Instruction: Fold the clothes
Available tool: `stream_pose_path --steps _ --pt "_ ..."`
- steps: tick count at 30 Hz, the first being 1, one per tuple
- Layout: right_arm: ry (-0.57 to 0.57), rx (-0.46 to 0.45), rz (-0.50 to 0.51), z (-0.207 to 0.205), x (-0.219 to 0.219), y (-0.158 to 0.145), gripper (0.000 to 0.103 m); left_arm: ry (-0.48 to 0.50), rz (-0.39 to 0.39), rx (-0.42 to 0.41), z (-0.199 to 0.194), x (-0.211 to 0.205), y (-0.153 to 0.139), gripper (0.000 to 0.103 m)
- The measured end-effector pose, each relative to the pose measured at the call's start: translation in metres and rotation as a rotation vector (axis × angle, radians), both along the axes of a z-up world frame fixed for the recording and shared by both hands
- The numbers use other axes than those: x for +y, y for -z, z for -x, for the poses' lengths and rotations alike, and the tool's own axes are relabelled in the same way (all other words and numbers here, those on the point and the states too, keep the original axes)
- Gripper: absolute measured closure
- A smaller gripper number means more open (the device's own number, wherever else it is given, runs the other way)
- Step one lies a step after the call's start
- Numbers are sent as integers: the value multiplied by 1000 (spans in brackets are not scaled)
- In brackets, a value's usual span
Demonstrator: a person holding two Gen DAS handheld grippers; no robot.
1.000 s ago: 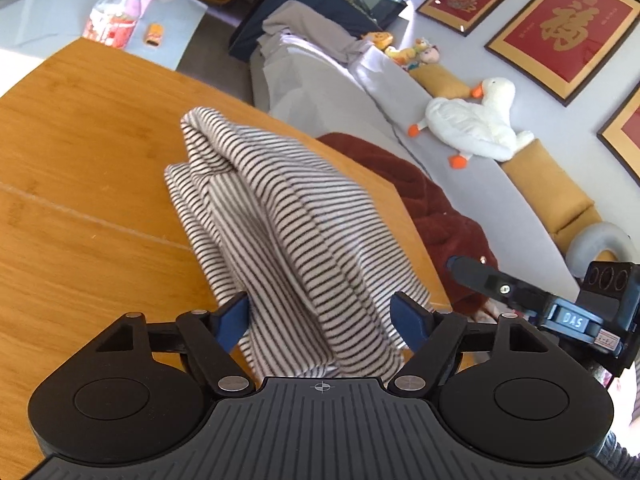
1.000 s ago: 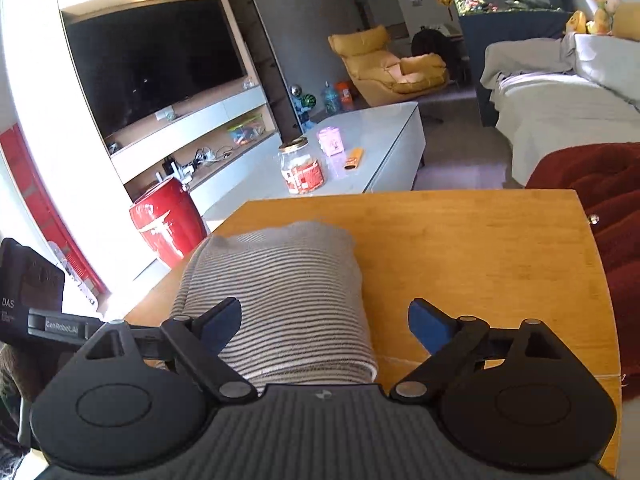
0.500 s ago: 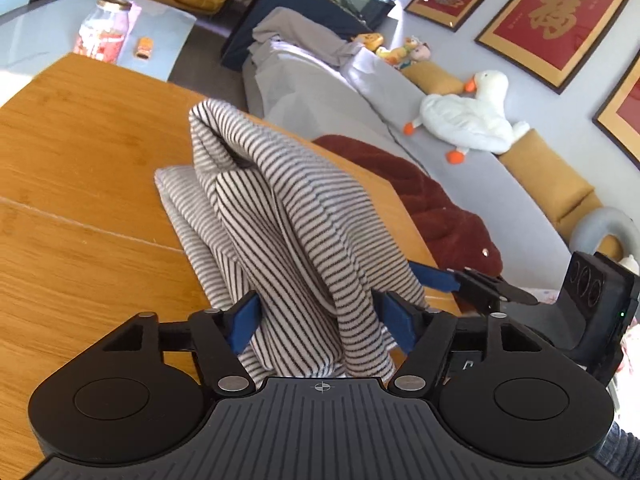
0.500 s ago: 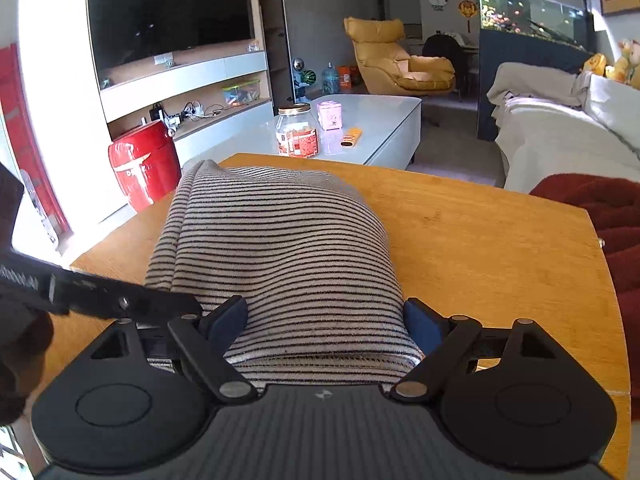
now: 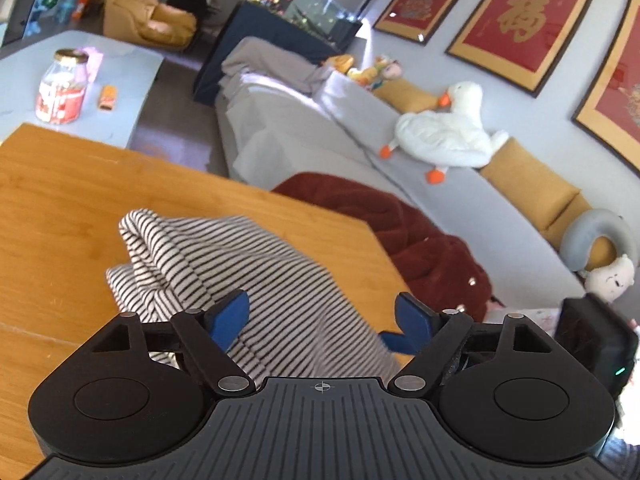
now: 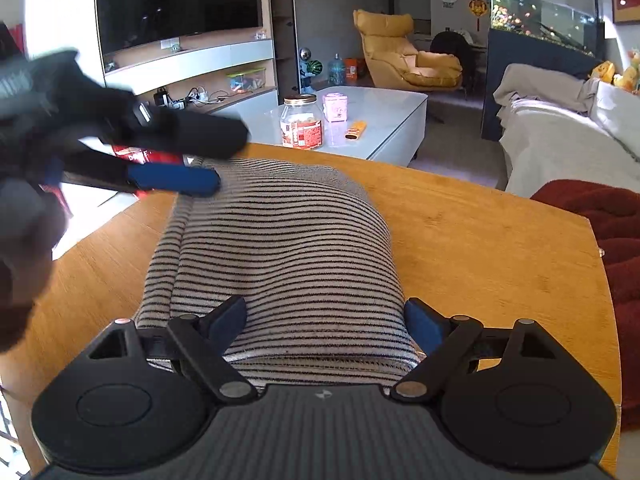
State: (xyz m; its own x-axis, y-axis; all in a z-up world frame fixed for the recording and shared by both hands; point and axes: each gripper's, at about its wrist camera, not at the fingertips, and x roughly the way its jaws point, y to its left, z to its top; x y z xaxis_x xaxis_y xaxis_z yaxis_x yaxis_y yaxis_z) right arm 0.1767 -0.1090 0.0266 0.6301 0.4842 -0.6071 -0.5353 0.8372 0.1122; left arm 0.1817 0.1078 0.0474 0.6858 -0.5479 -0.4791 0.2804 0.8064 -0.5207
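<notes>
here the striped garment (image 5: 256,276) lies bundled in thick folds on the wooden table (image 5: 72,200), its rounded folded end pointing toward the far side of the tabletop. the left gripper (image 5: 322,318) is spread wide, blue pads well apart — one pad rests over the cloth's top layer, the other sits off past its edge, and neither pinches anything. in the right wrist view the same garment (image 6: 280,264) runs away from the camera as a long padded roll, black lines across pale cloth. the right gripper (image 6: 324,320) is also spread wide, its blue fingertips (image 6: 230,318) straddling the near end of the roll, one on each side, with the cloth between them but not squeezed. from this side the left gripper (image 6: 176,178) shows blurred at the upper left, a blue finger lying just over the far corner of the fabric; whether it touches cannot be told. a dark red blanket (image 5: 404,236) sits just beyond the table's edge, by the grey sofa (image 5: 360,128). a glass jar (image 6: 302,122) stands on the white coffee table (image 6: 384,120) further back.
</notes>
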Motion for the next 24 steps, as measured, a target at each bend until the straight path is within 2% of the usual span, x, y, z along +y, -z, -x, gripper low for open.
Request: stream_pose_path --steps 4,8,11,16,19,20,21,24 --pt "18 105 -163 -20 -37 -18 15 15 15 -8 1 6 6 24" --pt "37 211 -332 -69 -63 -28 9 27 -10 -27 3 6 9 24" --pt "8 274 -324 -110 -50 -20 6 39 -34 -40 6 6 10 24" --pt "-88 480 -290 -160 -11 15 6 62 -52 -50 11 10 11 25" --pt "-164 574 -311 -171 8 29 8 59 -56 -55 13 15 13 25" --pt "-179 554 -292 -167 13 26 9 57 -57 -56 14 17 13 25" --pt "-181 516 -274 -162 17 20 13 55 -59 -58 15 19 13 25" --pt "-172 431 -346 -149 11 -1 28 49 -63 -63 18 25 15 25"
